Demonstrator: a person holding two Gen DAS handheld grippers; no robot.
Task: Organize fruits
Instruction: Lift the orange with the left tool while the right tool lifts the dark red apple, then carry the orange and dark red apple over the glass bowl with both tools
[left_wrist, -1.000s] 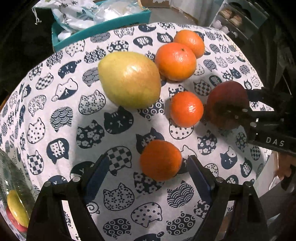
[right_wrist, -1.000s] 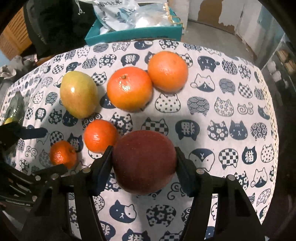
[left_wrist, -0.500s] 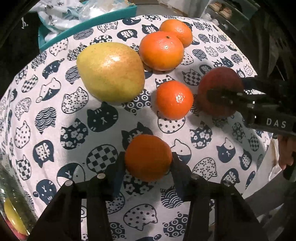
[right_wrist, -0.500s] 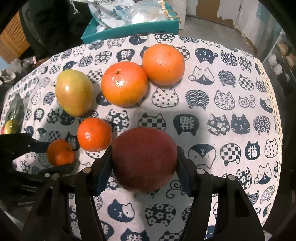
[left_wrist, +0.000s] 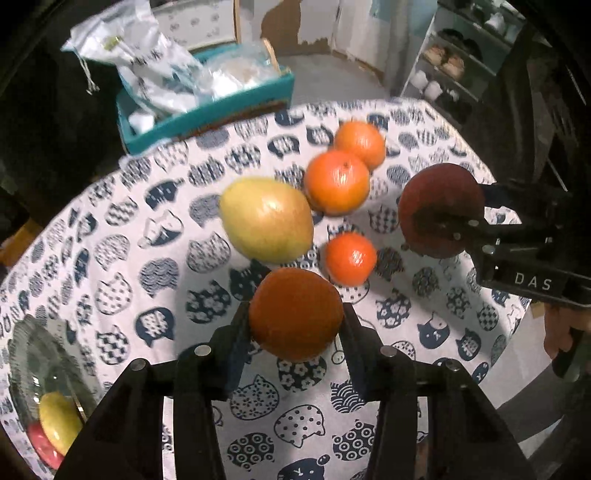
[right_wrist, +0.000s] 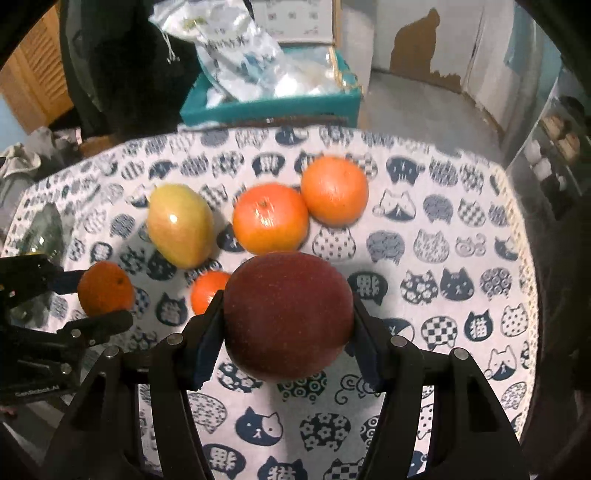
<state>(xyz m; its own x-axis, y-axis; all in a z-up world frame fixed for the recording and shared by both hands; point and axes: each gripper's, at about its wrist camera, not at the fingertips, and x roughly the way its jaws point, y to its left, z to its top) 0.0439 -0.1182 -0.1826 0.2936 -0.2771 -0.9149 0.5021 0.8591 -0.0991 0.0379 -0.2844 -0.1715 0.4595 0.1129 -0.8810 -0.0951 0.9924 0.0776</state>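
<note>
Cat-print cloth (right_wrist: 461, 229) covers the table, with a teal box (right_wrist: 273, 105) of plastic bags beyond its far edge and shelving at the room's right. Left gripper (left_wrist: 295, 328) clamps a small mandarin (left_wrist: 295, 314); right gripper (right_wrist: 288, 328) clamps a dark red apple (right_wrist: 288, 314). Pear (left_wrist: 266, 219), two oranges and another mandarin (left_wrist: 351, 258) lie on the cloth; a glass bowl (left_wrist: 33, 354) sits at left.

Pear (left_wrist: 266, 219) left of two touching oranges (left_wrist: 337, 182).
</note>
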